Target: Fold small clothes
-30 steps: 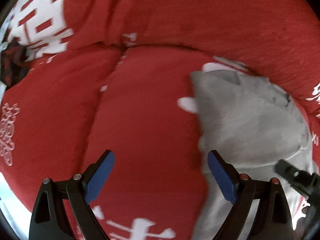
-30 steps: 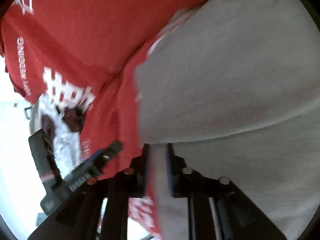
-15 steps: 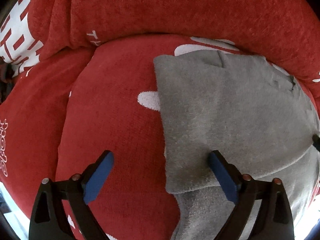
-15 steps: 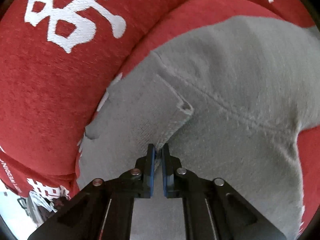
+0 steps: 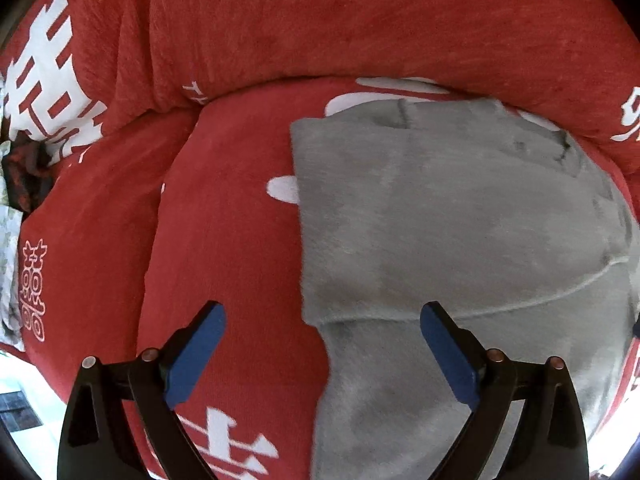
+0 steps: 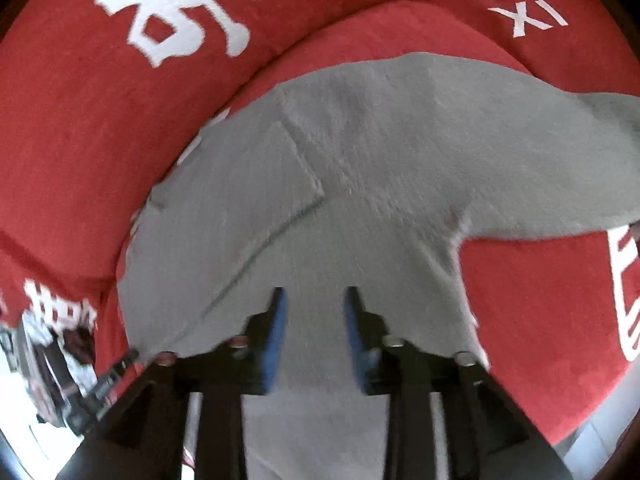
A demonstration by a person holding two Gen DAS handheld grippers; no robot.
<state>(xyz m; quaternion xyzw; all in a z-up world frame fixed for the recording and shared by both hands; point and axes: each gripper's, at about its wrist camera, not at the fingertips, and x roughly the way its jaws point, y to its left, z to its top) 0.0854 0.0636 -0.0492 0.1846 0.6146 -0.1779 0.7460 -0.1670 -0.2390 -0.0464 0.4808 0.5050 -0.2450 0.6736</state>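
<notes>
Garment: a small grey garment [image 5: 460,232] of soft, fuzzy knit lies on a seat cushion, one part folded over another so a straight edge crosses it; a stitched seam and a square pocket-like flap [image 6: 256,184] show.
Left gripper [image 5: 322,350]: released, blue pads spread wide, empty; one pad over the cushion, the other over the grey cloth.
Right gripper [image 6: 314,320]: jaws parted with a narrow gap, nothing between them, hovering over the grey cloth; slightly blurred.
Surface: red cushion [image 5: 224,248], plush ribbed weave with white printed characters, a padded back rising behind.
</notes>
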